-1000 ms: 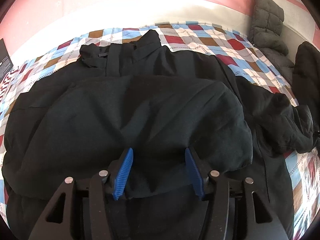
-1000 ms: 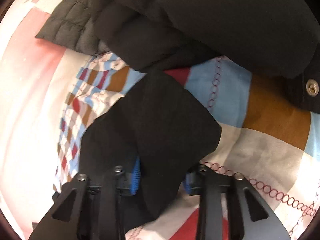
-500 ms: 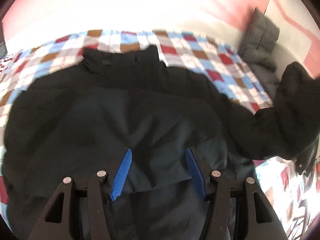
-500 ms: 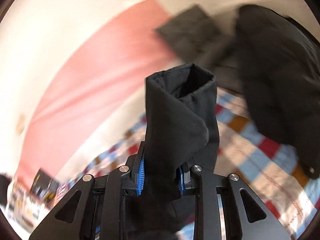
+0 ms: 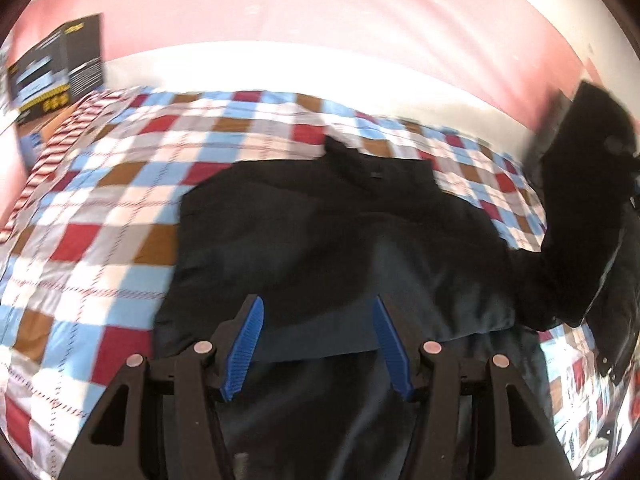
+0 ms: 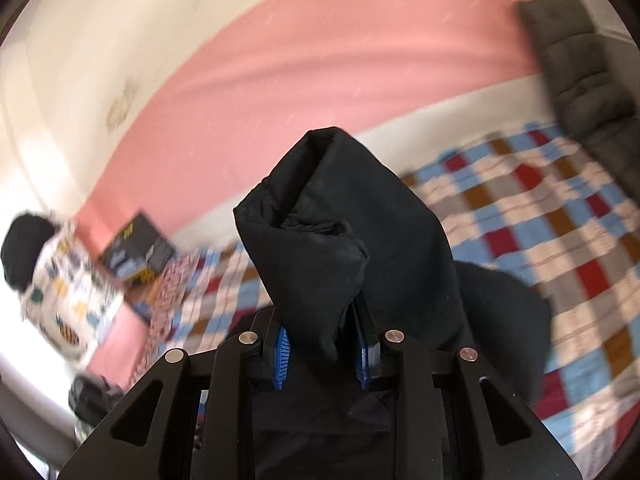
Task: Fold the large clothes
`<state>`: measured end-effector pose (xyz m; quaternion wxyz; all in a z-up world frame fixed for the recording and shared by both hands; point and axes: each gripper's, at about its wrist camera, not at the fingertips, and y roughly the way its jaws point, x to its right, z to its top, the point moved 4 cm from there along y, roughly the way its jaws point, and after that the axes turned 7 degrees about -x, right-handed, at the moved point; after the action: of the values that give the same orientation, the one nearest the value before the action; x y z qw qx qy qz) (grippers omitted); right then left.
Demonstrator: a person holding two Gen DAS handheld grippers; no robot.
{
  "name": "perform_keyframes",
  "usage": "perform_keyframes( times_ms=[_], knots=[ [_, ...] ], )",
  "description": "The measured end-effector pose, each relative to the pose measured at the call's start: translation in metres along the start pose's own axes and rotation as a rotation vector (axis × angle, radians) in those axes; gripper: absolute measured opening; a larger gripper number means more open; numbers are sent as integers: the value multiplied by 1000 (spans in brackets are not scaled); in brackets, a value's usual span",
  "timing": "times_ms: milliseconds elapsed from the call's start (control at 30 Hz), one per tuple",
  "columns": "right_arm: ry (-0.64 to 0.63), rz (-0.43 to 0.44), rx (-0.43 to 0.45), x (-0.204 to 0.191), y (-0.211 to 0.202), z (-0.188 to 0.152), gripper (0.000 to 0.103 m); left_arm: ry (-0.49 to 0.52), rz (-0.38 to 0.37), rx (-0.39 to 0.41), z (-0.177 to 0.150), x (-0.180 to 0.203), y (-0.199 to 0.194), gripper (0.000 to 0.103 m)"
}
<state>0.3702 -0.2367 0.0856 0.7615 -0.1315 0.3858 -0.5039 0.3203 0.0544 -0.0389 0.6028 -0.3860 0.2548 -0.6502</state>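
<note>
A large black jacket lies spread on the checkered bedspread, collar toward the far side. My left gripper is open just above its folded near part, touching nothing. My right gripper is shut on the jacket's black sleeve, whose cuff end stands up above the fingers. In the left wrist view the lifted sleeve rises at the far right, with the rest of the jacket trailing from it.
A dark printed box stands at the bed's far left corner, also in the right wrist view. A grey quilted garment lies at the far right by the pink wall. A patterned pillow sits at the left.
My right gripper has lifted the sleeve off the bedspread and swung it up and leftward over the bed. My left gripper has turned left and stayed open above the jacket.
</note>
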Motion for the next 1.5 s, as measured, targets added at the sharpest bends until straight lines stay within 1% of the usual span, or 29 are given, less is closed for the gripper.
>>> perform_keyframes(
  times_ms=[100, 200, 300, 367, 433, 467, 500, 533, 567, 600, 667, 700, 800, 833, 867, 933, 967, 1033, 1067, 1100, 1133, 1200, 1267, 1300, 1333, 1367, 1400, 1433, 1500],
  knots=[
    [-44, 3, -87, -19, 58, -20, 27, -46, 9, 4, -9, -31, -6, 59],
    [-83, 0, -188, -39, 110, -52, 27, -88, 16, 2, -18, -56, -8, 59],
    [-134, -20, -285, -56, 159, -86, 30, -121, 23, -1, -26, -76, -10, 59],
    [-154, -30, -350, -60, 188, -107, 36, -136, 26, -3, -29, -87, -9, 59],
    [-169, -16, -403, -64, 203, -125, 51, -145, 27, -5, -31, -94, -9, 59],
    [-172, -7, -413, -66, 204, -129, 57, -151, 23, -6, -31, -97, -8, 59],
    [-171, 38, -415, -72, 201, -133, 69, -156, 15, -4, -30, -98, -9, 59],
    [-165, 90, -413, -76, 196, -134, 71, -161, 6, -2, -29, -98, -10, 59],
    [-154, 151, -409, -79, 186, -134, 71, -167, -6, 0, -27, -98, -10, 59],
    [-150, 183, -401, -80, 176, -131, 71, -173, -25, 4, -25, -96, -11, 59],
    [-140, 223, -352, -76, 150, -125, 71, -177, -73, 4, -18, -87, -9, 59],
    [-133, 226, -321, -68, 135, -120, 71, -174, -94, 2, -15, -82, -7, 60],
    [-94, 159, -247, -31, 99, -112, 71, -138, -158, -22, 0, -55, 12, 62],
    [-83, 126, -228, -21, 91, -111, 71, -127, -176, -33, 5, -44, 19, 63],
    [-63, 71, -204, -1, 80, -110, 71, -118, -196, -47, 10, -35, 28, 63],
    [-25, 7, -181, 27, 68, -109, 71, -96, -237, -87, 19, -15, 49, 63],
    [5, -34, -171, 48, 60, -109, 71, -83, -239, -108, 21, -8, 61, 63],
    [59, -88, -157, 79, 49, -112, 71, -79, -225, -155, 23, 1, 83, 55],
    [77, -108, -149, 91, 45, -112, 71, -70, -241, -166, 22, 5, 89, 28],
    [89, -129, -143, 100, 42, -112, 71, -58, -224, -165, 22, 7, 90, 16],
    [101, -163, -130, 112, 38, -113, 71, -44, -195, -144, 24, 7, 85, 12],
    [113, -200, -108, 127, 31, -110, 70, -29, -183, -61, 31, 3, 64, 7],
    [124, -219, -79, 137, 26, -107, 62, -25, -142, 0, 39, -7, 47, 6],
    [128, -230, -69, 140, 27, -105, 52, -29, -128, 14, 43, -14, 43, 6],
    [131, -239, -62, 142, 28, -103, 42, -38, -117, 13, 44, -21, 44, 4],
    [132, -240, -59, 146, 32, -100, 38, -47, -86, 2, 45, -28, 49, 1],
    [128, -240, -61, 148, 37, -98, 32, -49, -53, -16, 42, -35, 55, 1],
    [121, -244, -66, 148, 42, -98, 29, -54, -34, -36, 40, -41, 63, 1],
    [97, -260, -115, 152, 67, -100, 28, -71, 10, -81, 32, -55, 81, 1]
  ],
)
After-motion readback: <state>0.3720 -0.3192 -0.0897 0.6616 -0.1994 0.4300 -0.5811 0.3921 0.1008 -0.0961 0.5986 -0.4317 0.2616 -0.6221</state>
